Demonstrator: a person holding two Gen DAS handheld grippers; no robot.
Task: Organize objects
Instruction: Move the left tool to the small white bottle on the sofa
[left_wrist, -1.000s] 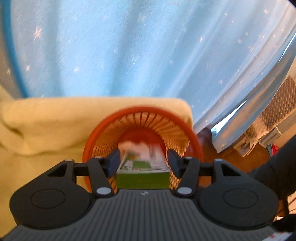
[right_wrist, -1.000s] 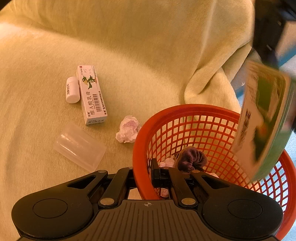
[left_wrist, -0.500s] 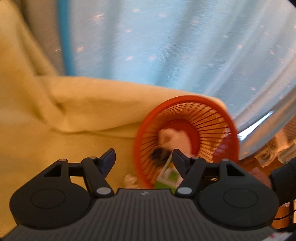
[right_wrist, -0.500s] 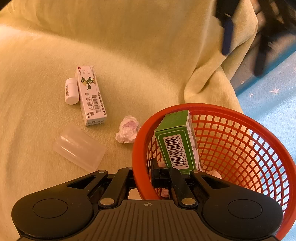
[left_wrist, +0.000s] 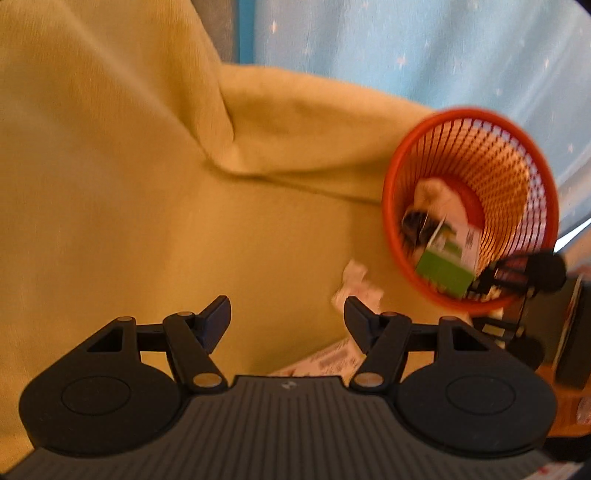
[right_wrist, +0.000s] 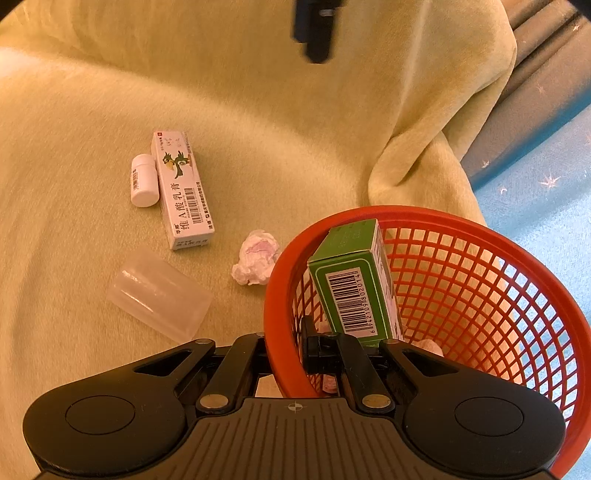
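Observation:
My right gripper (right_wrist: 286, 350) is shut on the near rim of the red mesh basket (right_wrist: 406, 214). A green box (right_wrist: 354, 288) with a barcode leans upright inside it, over some tissue scraps. My left gripper (left_wrist: 287, 317) hangs open and empty above the yellow blanket, left of the basket (left_wrist: 469, 122) and the green box (left_wrist: 443, 266). On the blanket lie a white carton (right_wrist: 181, 188), a small white bottle (right_wrist: 142, 181), a clear plastic cup (right_wrist: 159, 299) on its side and a crumpled tissue (right_wrist: 256, 256).
The yellow-green blanket (right_wrist: 92, 110) covers a soft seat with folds at its back and right edge. Blue star-patterned fabric (left_wrist: 424, 48) lies beyond it. One of the left gripper's fingers (right_wrist: 317, 29) shows at the top of the right wrist view.
The left gripper let the green box fall into the basket, then swung left away from it, open. The box now rests against the basket wall. The right gripper kept its hold.

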